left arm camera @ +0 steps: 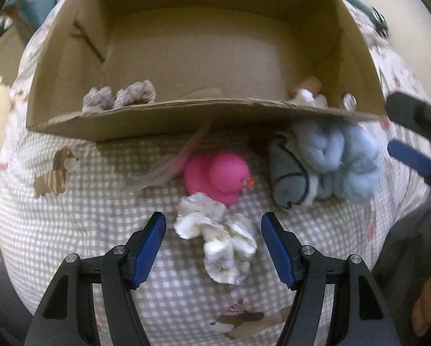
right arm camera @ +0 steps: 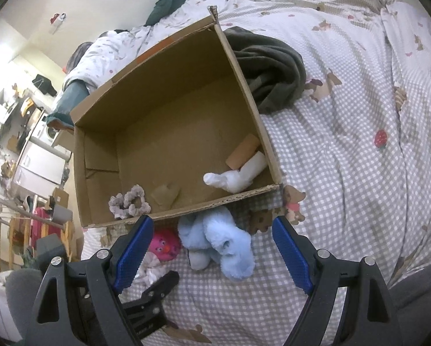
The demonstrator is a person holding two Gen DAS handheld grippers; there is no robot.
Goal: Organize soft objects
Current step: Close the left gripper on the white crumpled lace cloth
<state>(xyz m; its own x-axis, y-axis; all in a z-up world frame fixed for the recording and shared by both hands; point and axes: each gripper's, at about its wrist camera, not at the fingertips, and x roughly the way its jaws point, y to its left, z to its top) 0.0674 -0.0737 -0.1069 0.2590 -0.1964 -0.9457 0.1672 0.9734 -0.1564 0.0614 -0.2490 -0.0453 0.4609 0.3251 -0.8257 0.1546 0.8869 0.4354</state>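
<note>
- The white scrunchie [left arm camera: 219, 239] lay on the checked bed cover [left arm camera: 80, 225], just in front of the pink rubber duck [left arm camera: 218, 176].
- Your left tool [left arm camera: 213, 225] stood wide apart around that scrunchie, gripping nothing.
- Beside the duck sat a light blue plush bundle [right arm camera: 218, 242], tucked against the near wall of the cardboard box [right arm camera: 97, 150].
- Your right tool [right arm camera: 212, 230] hung spread above the blue bundle, holding nothing.
- Inside the box you had a grey scrunchie [right arm camera: 129, 201], a white sock [right arm camera: 238, 176] and a tan block [right arm camera: 243, 150].
- A dark green garment [right arm camera: 273, 69] lay behind the box.
</note>
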